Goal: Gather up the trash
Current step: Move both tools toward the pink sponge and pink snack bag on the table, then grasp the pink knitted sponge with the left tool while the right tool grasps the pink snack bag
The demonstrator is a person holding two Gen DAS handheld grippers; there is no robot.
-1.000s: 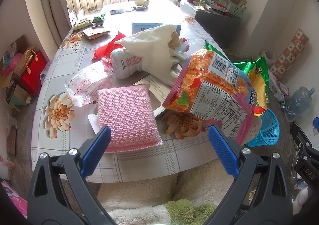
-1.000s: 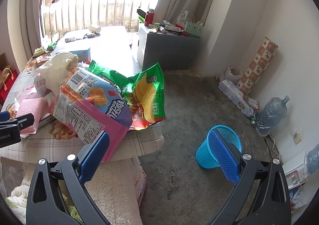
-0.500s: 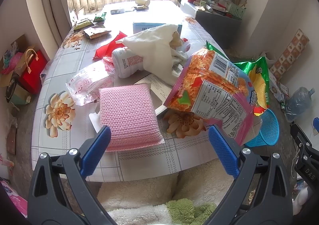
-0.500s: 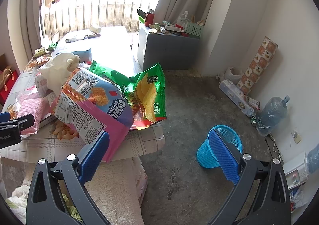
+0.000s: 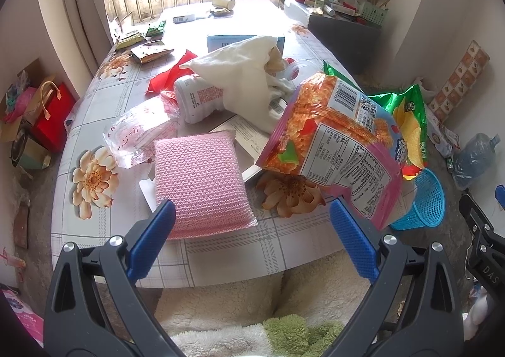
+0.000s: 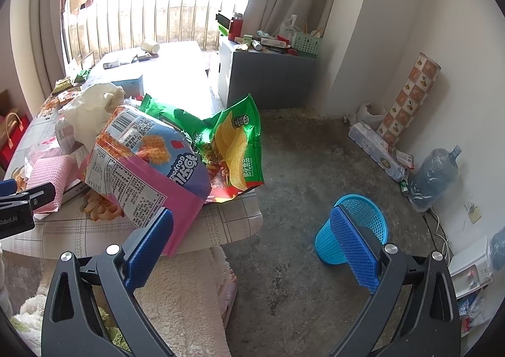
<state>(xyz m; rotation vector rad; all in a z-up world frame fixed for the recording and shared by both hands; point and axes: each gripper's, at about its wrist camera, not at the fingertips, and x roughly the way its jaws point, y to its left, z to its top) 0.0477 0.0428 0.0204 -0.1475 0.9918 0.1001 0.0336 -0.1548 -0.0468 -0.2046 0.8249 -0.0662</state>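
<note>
Start of trash collection, approach stage, nothing yet lifted. Left gripper (image 5: 251,238) spread wide and empty, poised off the near edge of the table (image 5: 221,249). Between its fingers and just ahead: pink knitted pad (image 5: 200,186), nearer the left finger, and a printed flower of the tablecloth. Ahead of the right finger, almost over its tip: pink-and-orange snack bag (image 5: 334,148), puffed, tilted, lower corner hanging past the table edge. Beyond that bag: green chip bag (image 5: 407,123); further ahead of the fingers a white cloth (image 5: 243,82), a white bottle (image 5: 197,99) on its side and a clear plastic wrapper (image 5: 135,136)

Right gripper (image 6: 252,249) likewise fully parted, holding nothing, hovering off the table corner above the floor. Snack bag corner just above and ahead of its left finger (image 6: 148,249), contact not determinable. Blue mesh bin (image 6: 353,230) upright on the floor, partly hidden behind the right finger, well apart from the table

Judged step in hand: choice and approach of the first piece of trash, most likely the overhanging snack bag, nearest both grippers. Judged requirement for the next move: small advance of one gripper to bring the hanging corner between the pads, closure on the thin film, then carry across to the bin mouth. Risk as judged: crinkled, air-filled film apt to slip or drag the green bag along
</note>
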